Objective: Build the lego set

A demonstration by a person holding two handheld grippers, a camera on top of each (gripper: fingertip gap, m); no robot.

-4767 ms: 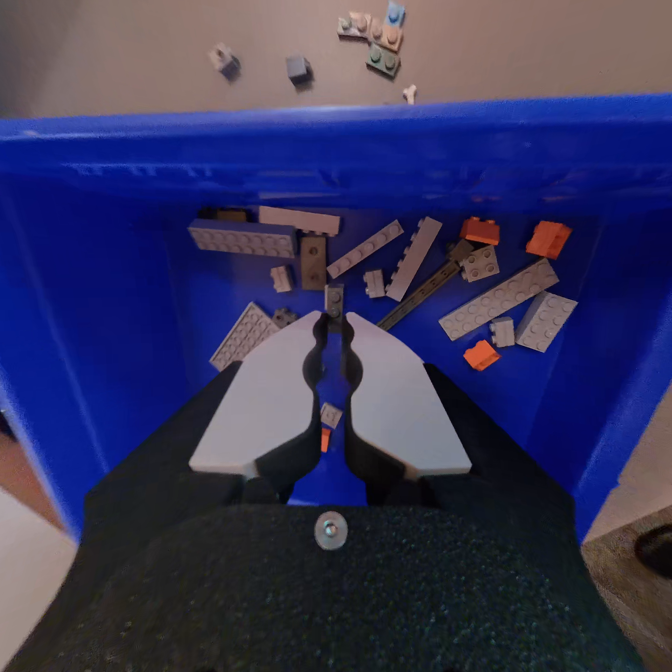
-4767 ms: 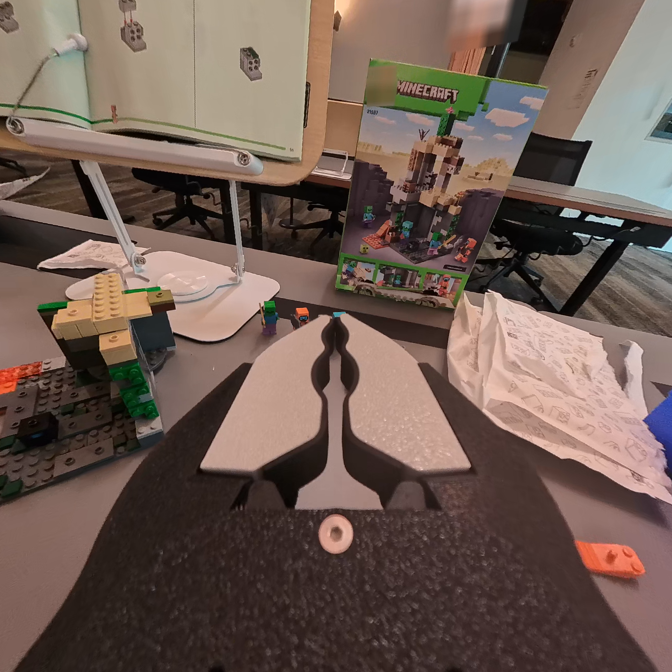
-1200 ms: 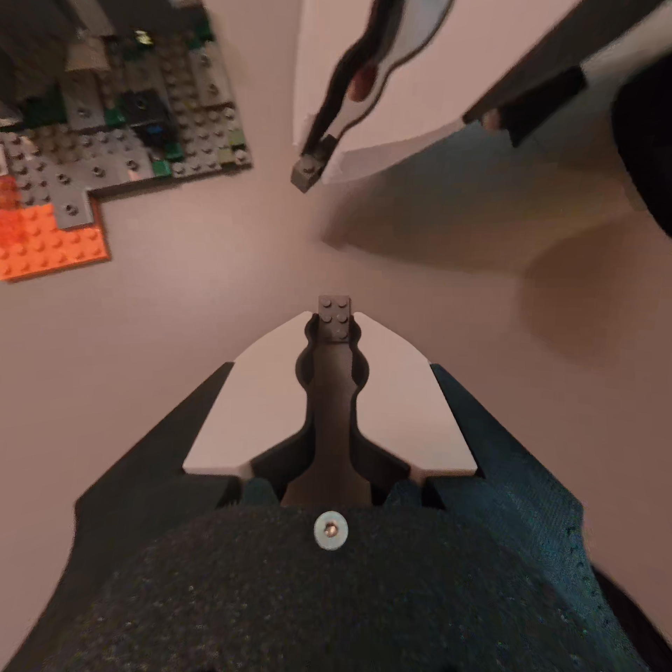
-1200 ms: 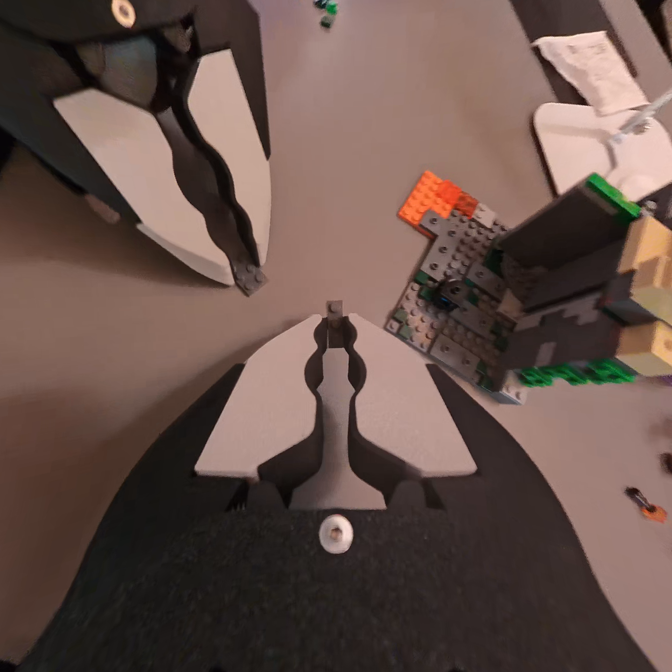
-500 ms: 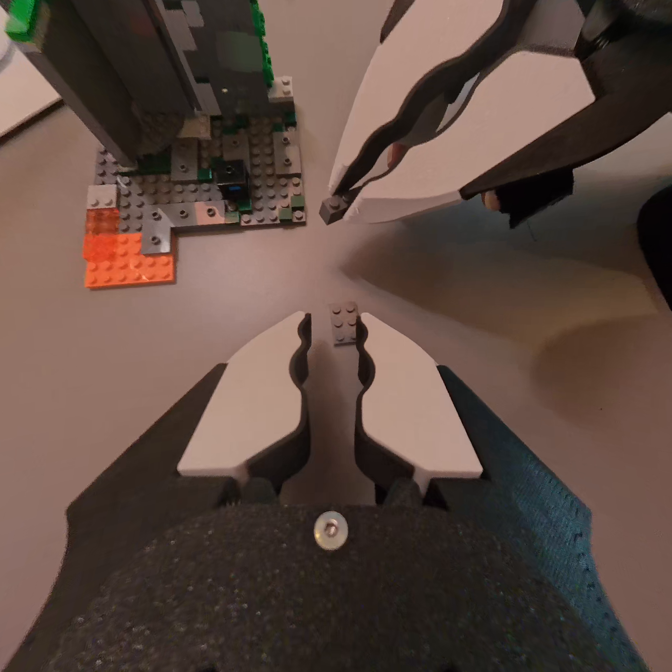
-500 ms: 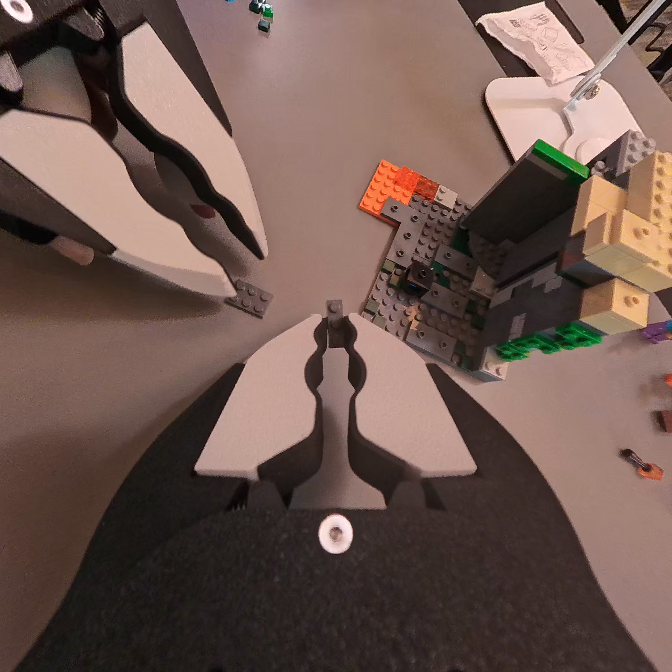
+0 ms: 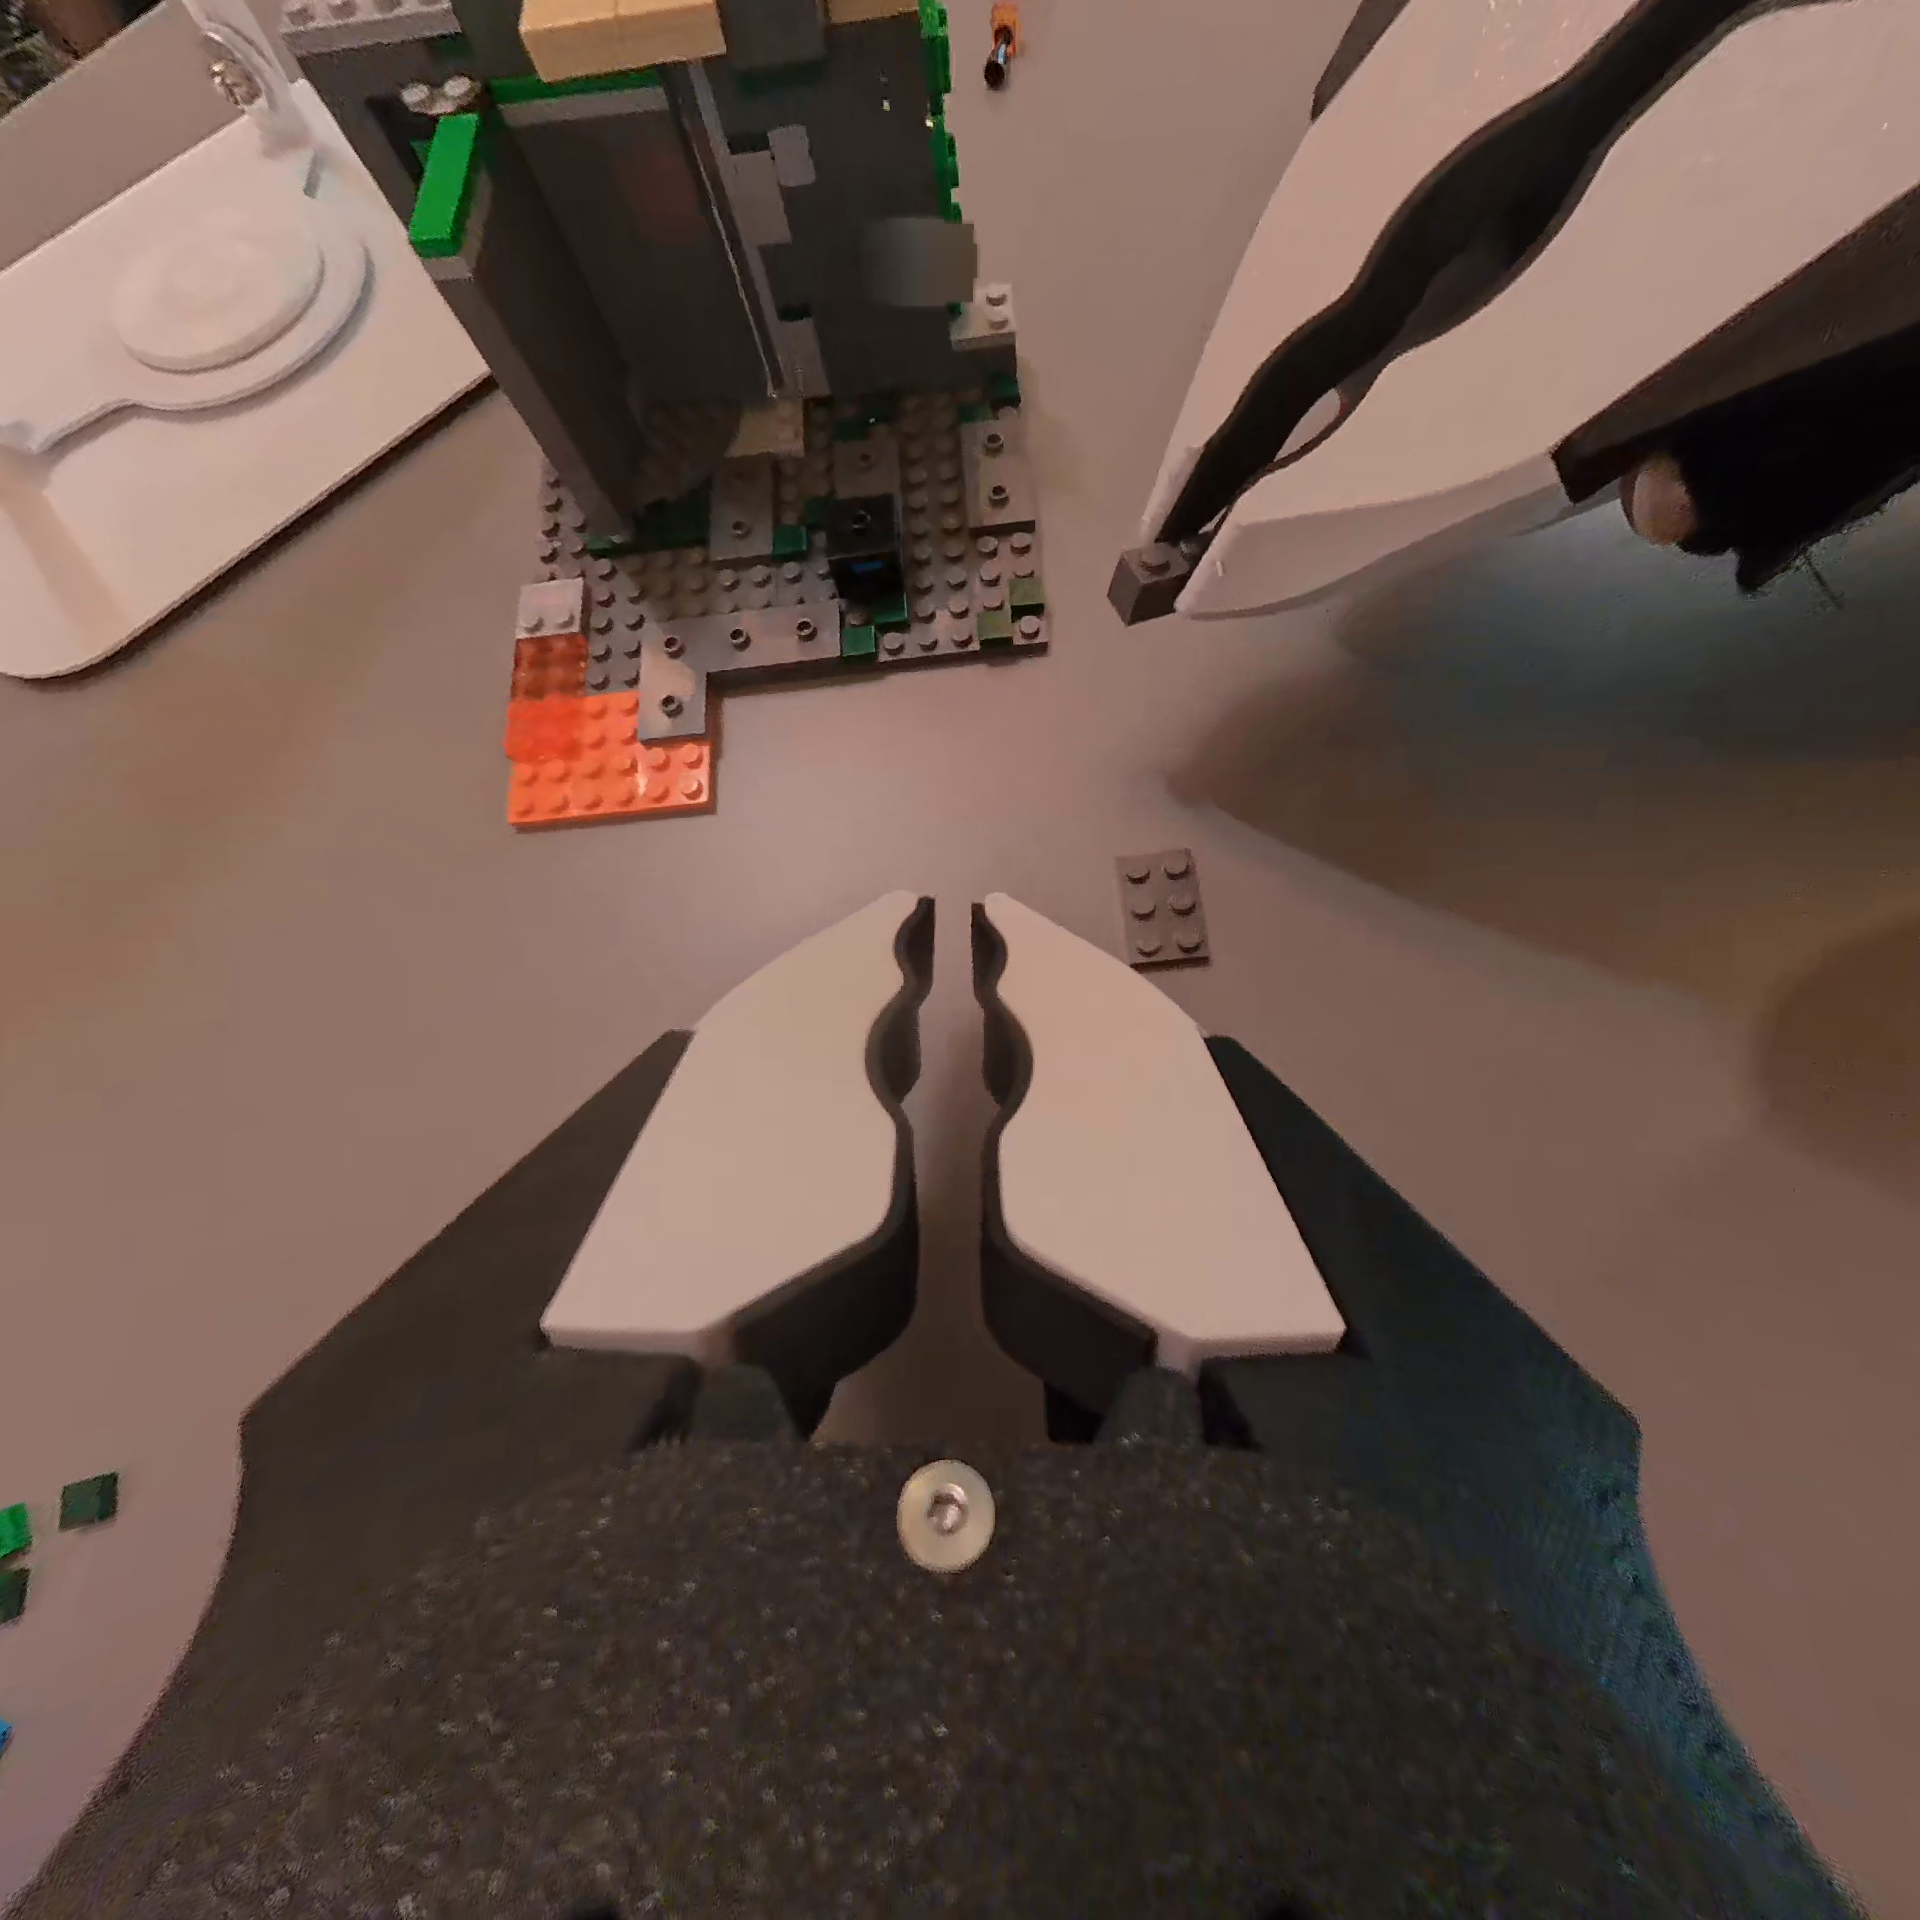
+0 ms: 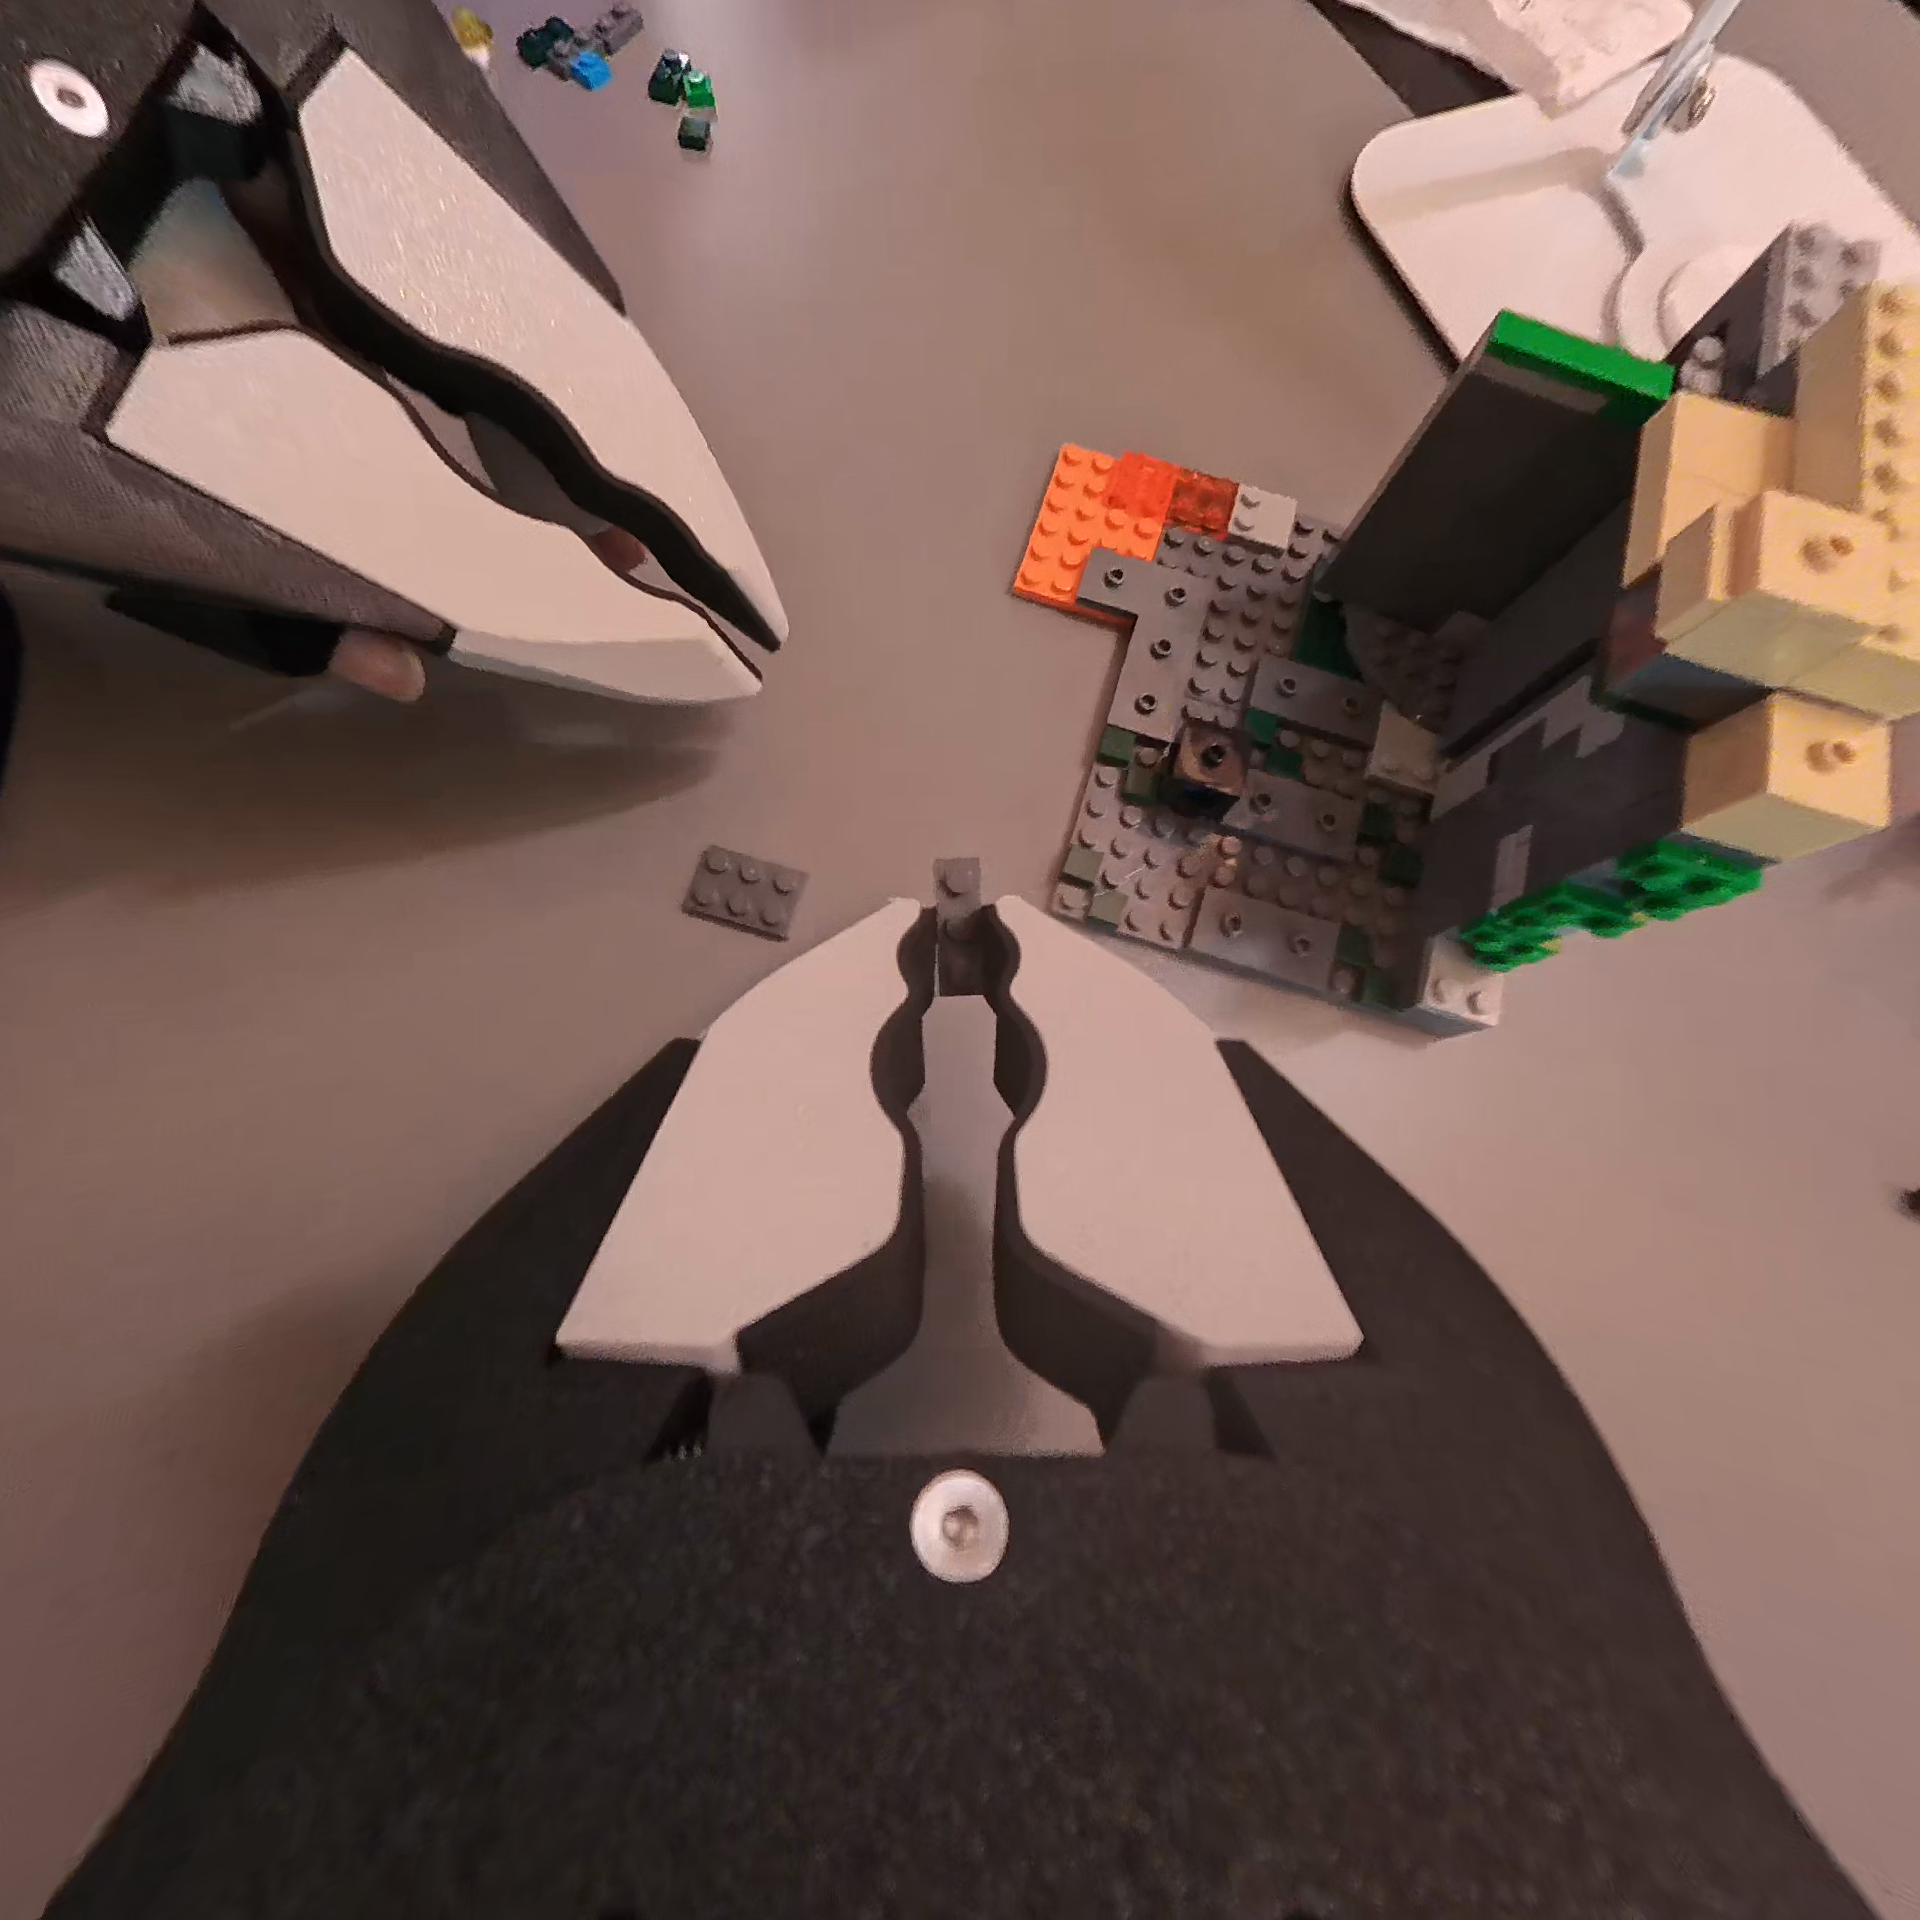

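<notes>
Grey, grainy fingertips of your right gripper (image 8: 957,906) pinch a small dark grey studded brick (image 8: 956,920), while your left gripper (image 7: 951,906) hangs empty over the table with only a narrow slit between its wavy black-lined pads. Just right of the left tips, a flat dark grey plate (image 7: 1164,907) with six studs lies loose on the smooth grey-brown table (image 7: 312,935). Beyond both stands the lego build (image 7: 769,499): a studded grey base with an orange corner under a tall dark tower edged in green and tan.
</notes>
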